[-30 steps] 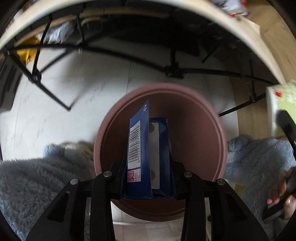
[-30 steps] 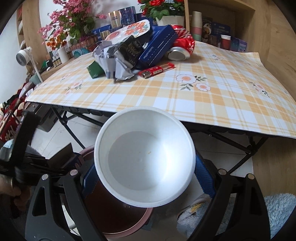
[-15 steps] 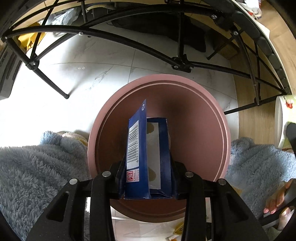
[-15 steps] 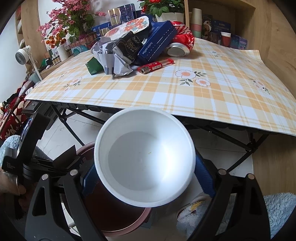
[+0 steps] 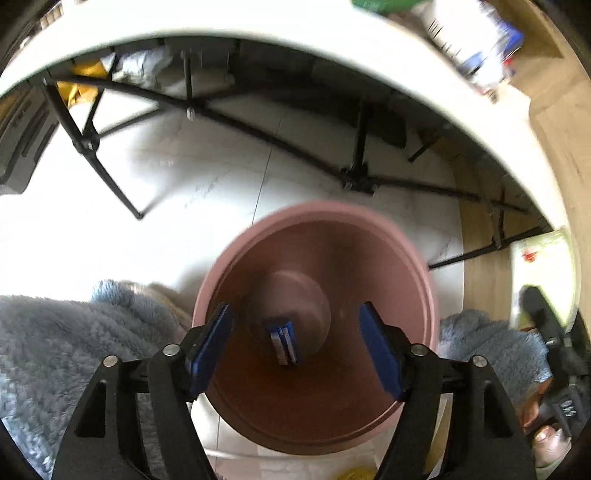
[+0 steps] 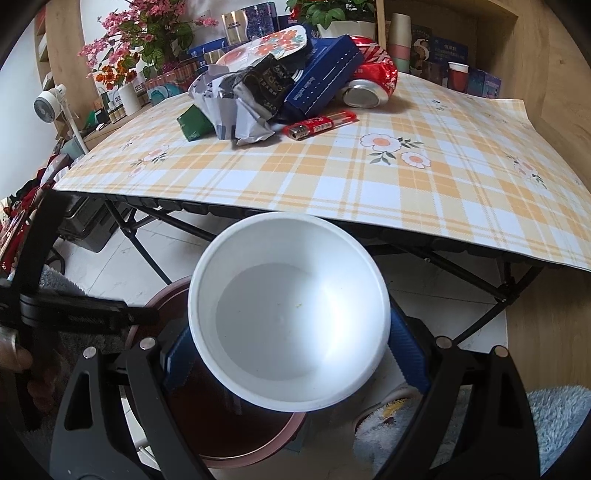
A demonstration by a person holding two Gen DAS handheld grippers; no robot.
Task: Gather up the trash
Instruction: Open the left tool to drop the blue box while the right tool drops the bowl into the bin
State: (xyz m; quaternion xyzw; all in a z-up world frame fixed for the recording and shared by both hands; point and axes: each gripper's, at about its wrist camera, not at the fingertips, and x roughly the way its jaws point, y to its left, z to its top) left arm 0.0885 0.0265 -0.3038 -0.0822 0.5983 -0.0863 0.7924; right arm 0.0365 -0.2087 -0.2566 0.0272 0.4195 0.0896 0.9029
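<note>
Left wrist view: the blue pads (image 5: 210,347) of the left gripper (image 5: 295,350) stand wide apart, having just been opening, with nothing pressed between them. Directly beyond them sits the pink bin (image 5: 413,258), its mouth filling the frame from centre to 6 o'clock. A small blue carton (image 5: 282,341) lies loose at the bin's bottom, clear of both pads. A grey fleece garment (image 5: 55,339) fills the 8 o'clock side. At 12 o'clock the table edge (image 5: 221,33) arcs overhead, with black folding legs (image 5: 92,147) beneath it on the white tiled floor (image 5: 129,229). The picture is motion-blurred.

Right wrist view: the right gripper (image 6: 291,350) is clamped on a white paper bowl (image 6: 291,314), a blue pad against each side of its wall, mouth tilted toward the camera. The bowl's inside shows only a few specks. Below it, at 7 o'clock, part of the bin's rim (image 6: 243,458) is visible; the bowl hangs above it. The left tool's black body (image 6: 55,306) enters at 9 o'clock. At 12 o'clock, on the plaid tablecloth (image 6: 369,184), remains a heap: crumpled wrappers (image 6: 240,107), a dark blue box (image 6: 325,86), a crushed red can (image 6: 369,81), a red lighter (image 6: 319,124) and a green packet (image 6: 194,125).
</note>
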